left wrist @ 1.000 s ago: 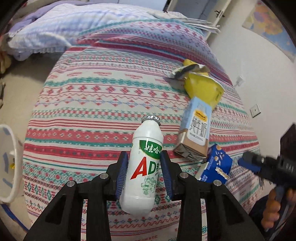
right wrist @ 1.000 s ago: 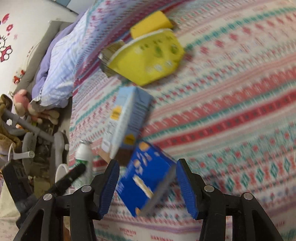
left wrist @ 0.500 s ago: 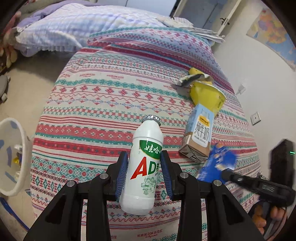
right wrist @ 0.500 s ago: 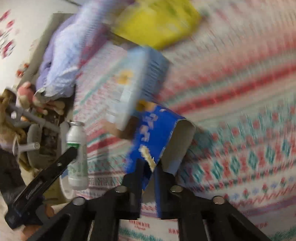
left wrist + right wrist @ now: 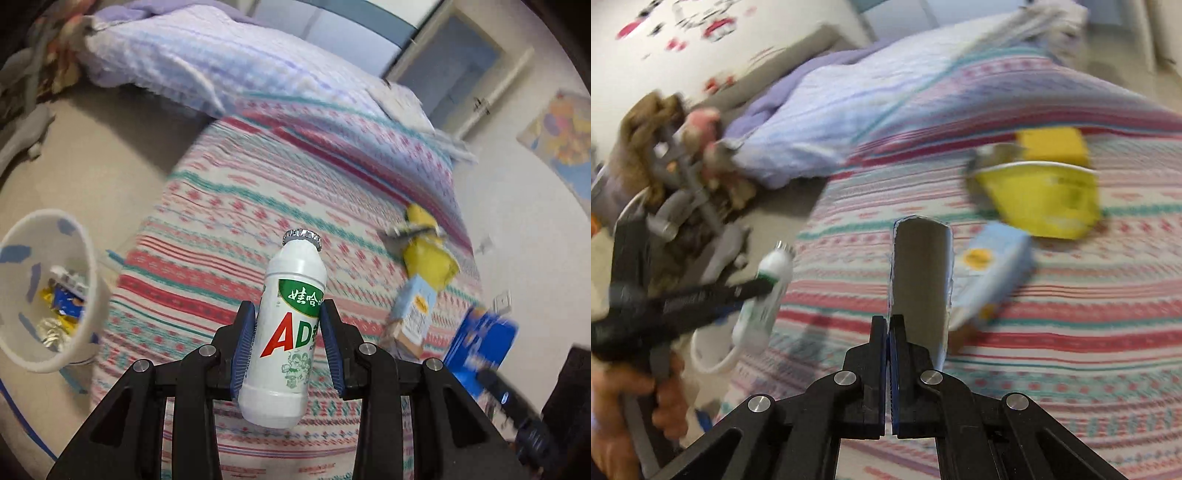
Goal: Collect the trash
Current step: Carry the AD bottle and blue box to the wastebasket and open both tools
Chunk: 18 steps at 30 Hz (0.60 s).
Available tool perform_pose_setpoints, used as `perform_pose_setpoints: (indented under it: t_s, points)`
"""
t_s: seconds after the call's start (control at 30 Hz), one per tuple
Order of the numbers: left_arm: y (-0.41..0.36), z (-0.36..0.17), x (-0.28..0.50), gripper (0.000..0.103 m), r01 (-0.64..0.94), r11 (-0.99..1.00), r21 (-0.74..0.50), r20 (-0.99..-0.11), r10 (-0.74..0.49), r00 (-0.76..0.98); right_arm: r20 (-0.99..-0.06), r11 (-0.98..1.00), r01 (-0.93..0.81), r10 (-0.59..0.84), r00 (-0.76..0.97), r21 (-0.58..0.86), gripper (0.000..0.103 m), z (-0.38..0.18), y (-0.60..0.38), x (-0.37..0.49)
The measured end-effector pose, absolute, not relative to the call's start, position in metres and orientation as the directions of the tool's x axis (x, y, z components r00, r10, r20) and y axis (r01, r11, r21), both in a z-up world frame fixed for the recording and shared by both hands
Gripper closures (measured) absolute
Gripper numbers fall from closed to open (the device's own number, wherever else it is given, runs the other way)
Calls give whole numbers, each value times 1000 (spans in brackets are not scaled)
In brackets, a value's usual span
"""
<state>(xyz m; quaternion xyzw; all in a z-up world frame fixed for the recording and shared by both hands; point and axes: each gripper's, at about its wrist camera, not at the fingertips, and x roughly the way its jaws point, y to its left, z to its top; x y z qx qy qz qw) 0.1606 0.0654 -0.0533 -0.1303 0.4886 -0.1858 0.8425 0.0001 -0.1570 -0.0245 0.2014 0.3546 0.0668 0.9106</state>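
While both loads lift clear of the bed (image 5: pixel 229 229), the bin (image 5: pixel 86 258) swings into view!
Left gripper (image 5: pixel 286 341) clamps the bottle (image 5: pixel 284 332); right gripper (image 5: pixel 889 334) now pinches the blue box (image 5: pixel 919 280).

Patterned striped bed (image 5: pixel 280 192), lilac quilt (image 5: pixel 192 55), beige floor (image 5: pixel 92 155), white walls (image 5: pixel 524 221).

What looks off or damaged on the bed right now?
The yellow tub lies tipped on its side on the bedspread, its foil lid peeled back. The light blue carton lies toppled beside it. No spill is visible.
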Motion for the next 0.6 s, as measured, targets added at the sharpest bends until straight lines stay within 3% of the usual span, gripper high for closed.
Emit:
perform_pose_setpoints:
  t_s: [0.3,0.6]
  points:
    - [150,-49,173,65,-10,865,-502,-743,-425,517,-657,941,-14,247,712,338,103,-39,-129,12]
    - [192,-46,173,65,-65,827,-559,-712,-438,549,-646,938,-35,265,716,346,103,-26,-119,16]
